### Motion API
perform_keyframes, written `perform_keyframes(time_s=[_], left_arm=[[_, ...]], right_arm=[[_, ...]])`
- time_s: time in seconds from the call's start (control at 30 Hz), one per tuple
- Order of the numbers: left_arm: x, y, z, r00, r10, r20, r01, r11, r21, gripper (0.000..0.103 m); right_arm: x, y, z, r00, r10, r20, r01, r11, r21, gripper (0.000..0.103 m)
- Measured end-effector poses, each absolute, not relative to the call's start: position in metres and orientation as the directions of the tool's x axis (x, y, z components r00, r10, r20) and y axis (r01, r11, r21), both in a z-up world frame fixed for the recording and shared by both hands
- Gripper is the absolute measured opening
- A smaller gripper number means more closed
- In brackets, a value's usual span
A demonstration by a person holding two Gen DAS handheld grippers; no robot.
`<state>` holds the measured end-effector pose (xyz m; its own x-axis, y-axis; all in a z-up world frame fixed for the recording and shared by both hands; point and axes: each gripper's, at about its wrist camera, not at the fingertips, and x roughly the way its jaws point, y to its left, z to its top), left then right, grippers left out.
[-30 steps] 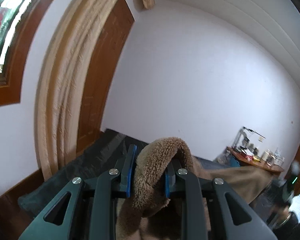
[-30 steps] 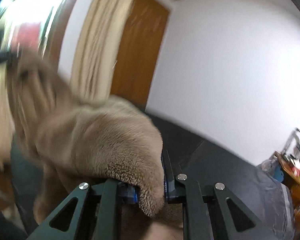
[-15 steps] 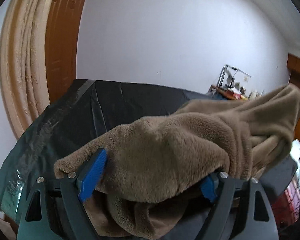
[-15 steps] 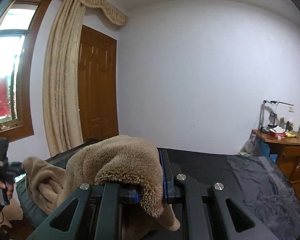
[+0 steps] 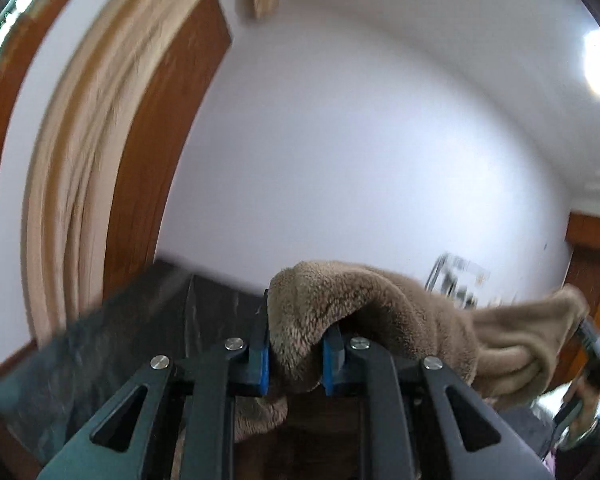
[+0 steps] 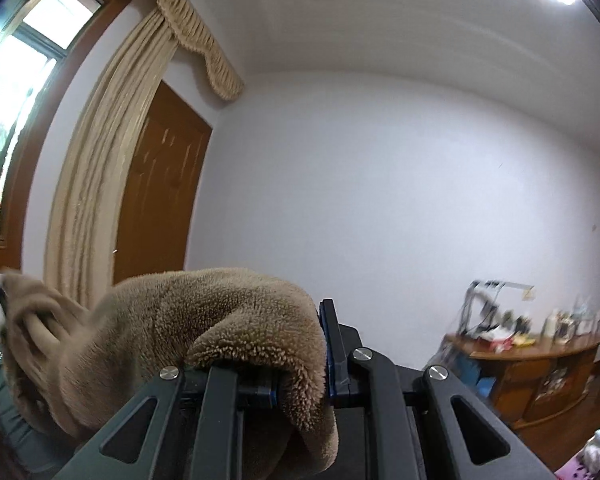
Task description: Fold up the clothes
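A fluffy brown fleece garment [image 5: 340,300] is held up in the air between both grippers. My left gripper [image 5: 296,356] is shut on one bunched edge of it; the cloth stretches right toward the other gripper at the right edge of the left wrist view. My right gripper [image 6: 304,376] is shut on another edge of the garment [image 6: 204,312], which drapes over its left finger and runs left to the other gripper at the far left. Both point upward at the wall. The garment's lower part is hidden below the fingers.
A bed with a dark cover [image 5: 112,340] lies below and ahead. A beige curtain [image 6: 96,184] and a brown wooden door [image 6: 160,192] stand at the left. A wooden desk [image 6: 528,364] with clutter stands at the right by the white wall.
Both grippers have tilted up and lifted the garment. The left gripper, open wide under the cloth half a second ago, is now shut on it. The right gripper still holds its edge.
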<state>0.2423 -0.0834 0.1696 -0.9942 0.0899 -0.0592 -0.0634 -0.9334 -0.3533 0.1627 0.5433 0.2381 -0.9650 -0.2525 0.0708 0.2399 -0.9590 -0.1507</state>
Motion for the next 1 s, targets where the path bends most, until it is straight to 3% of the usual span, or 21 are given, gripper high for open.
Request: perform_keyframes(time_s=[0.2,0.4,0.53,0.8,1.0], left_arm=[[0.318,-0.076,0.253,-0.968,0.06,0.243,-0.146,-0.924,-0.354,0.021],[0.386,-0.068,0.3,-0.904,0.03,0.426,-0.185,-0.927,-0.328,0.021],[0.431,-0.064,0.321,-0.856,-0.013,0.516,-0.162,-0.942,-0.294,0.021],[0.472,-0.062,0.333,-0.811,-0.043,0.583,-0.121,-0.963,-0.239,0.021],[0.418,-0.063,0.334,-0.877,-0.04,0.478,-0.085,-0.968,-0.237,0.021]], right_arm=[[0.202,0.554,0.29,-0.951,-0.177,0.255,0.152,-0.981,-0.118,0.017],[0.282,0.559,0.337,-0.853,-0.079,0.515,0.025,-0.994,-0.111,0.017],[0.328,0.55,0.354,-0.786,-0.044,0.616,-0.057,-0.988,-0.143,0.017],[0.382,0.541,0.352,-0.691,0.048,0.722,-0.188,-0.975,-0.115,0.017],[0.376,0.522,0.338,-0.722,0.08,0.688,-0.261,-0.951,-0.164,0.017]])
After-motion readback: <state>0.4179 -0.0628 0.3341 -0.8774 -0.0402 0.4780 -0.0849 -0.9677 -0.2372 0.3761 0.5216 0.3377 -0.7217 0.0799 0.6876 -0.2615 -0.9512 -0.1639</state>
